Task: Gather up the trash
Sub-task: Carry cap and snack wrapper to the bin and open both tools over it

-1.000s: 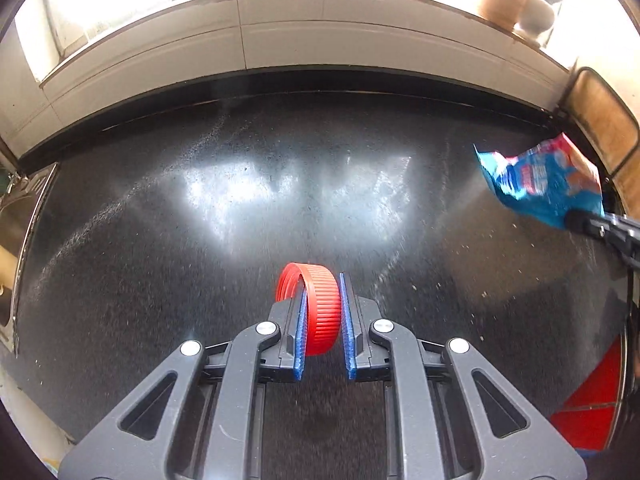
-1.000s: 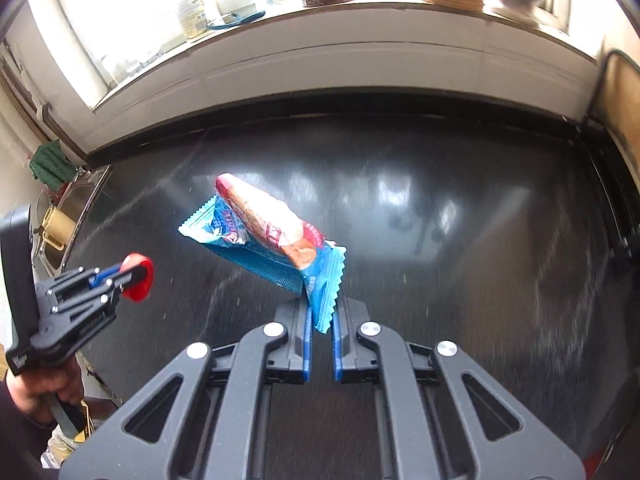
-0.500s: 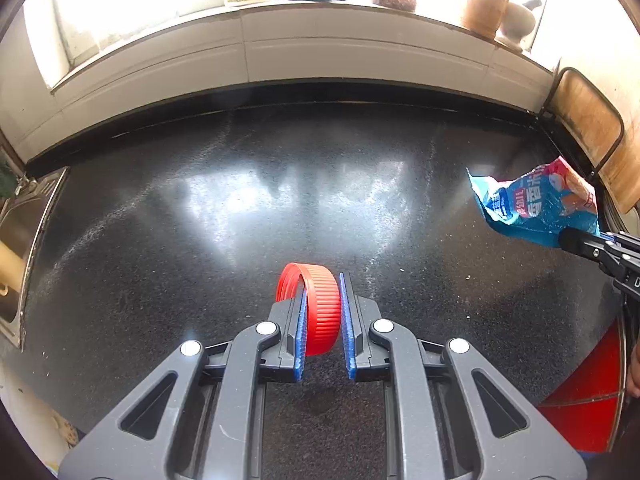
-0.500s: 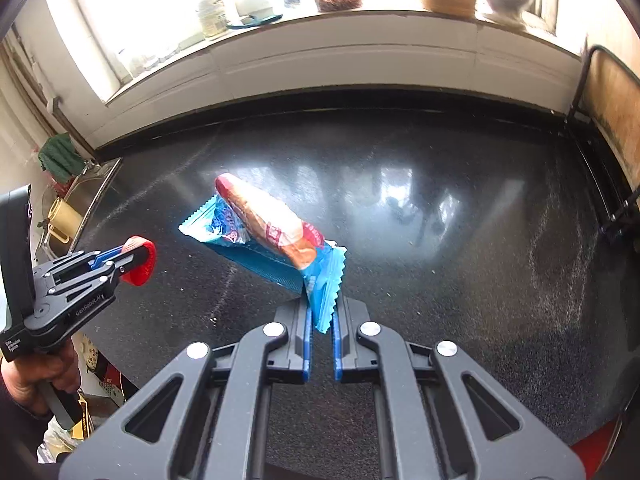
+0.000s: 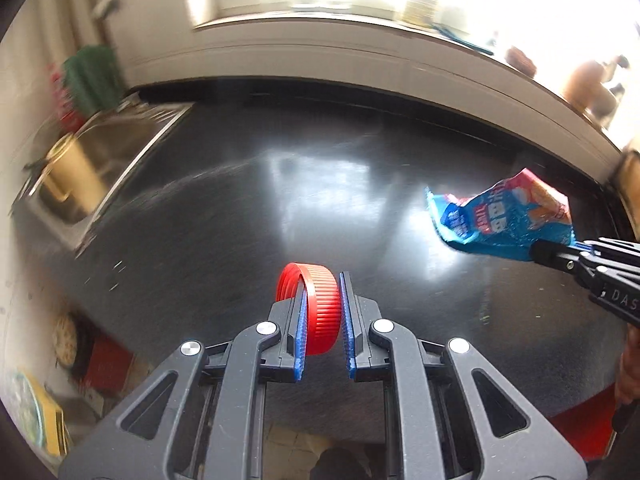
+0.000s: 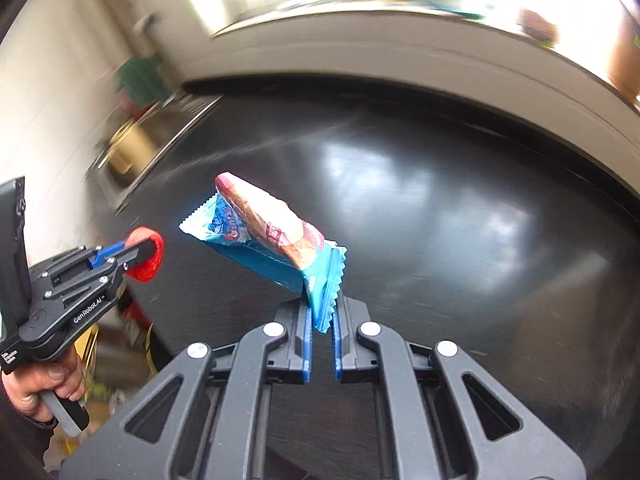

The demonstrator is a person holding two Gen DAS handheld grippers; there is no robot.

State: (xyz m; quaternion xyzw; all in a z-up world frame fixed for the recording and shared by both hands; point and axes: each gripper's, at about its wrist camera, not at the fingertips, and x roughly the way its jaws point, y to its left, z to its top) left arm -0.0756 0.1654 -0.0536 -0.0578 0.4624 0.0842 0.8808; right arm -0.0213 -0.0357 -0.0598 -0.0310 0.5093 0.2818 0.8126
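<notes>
Red bottle cap (image 5: 320, 308) pinched on edge in left gripper (image 5: 323, 320), blue snack wrapper (image 6: 276, 244) clamped by its crimped end in right gripper (image 6: 321, 322); both carried clear above dark countertop (image 5: 248, 216), likely so nothing drags or drops on the way to a bin

Left hand-held gripper (image 5: 323, 312) angled downward, blue pads clamped tight. Right hand-held gripper (image 6: 321, 326) likewise angled down, jaws pinched closed. Hand (image 6: 36, 388) wrapped around left handle, fingers curled.
</notes>
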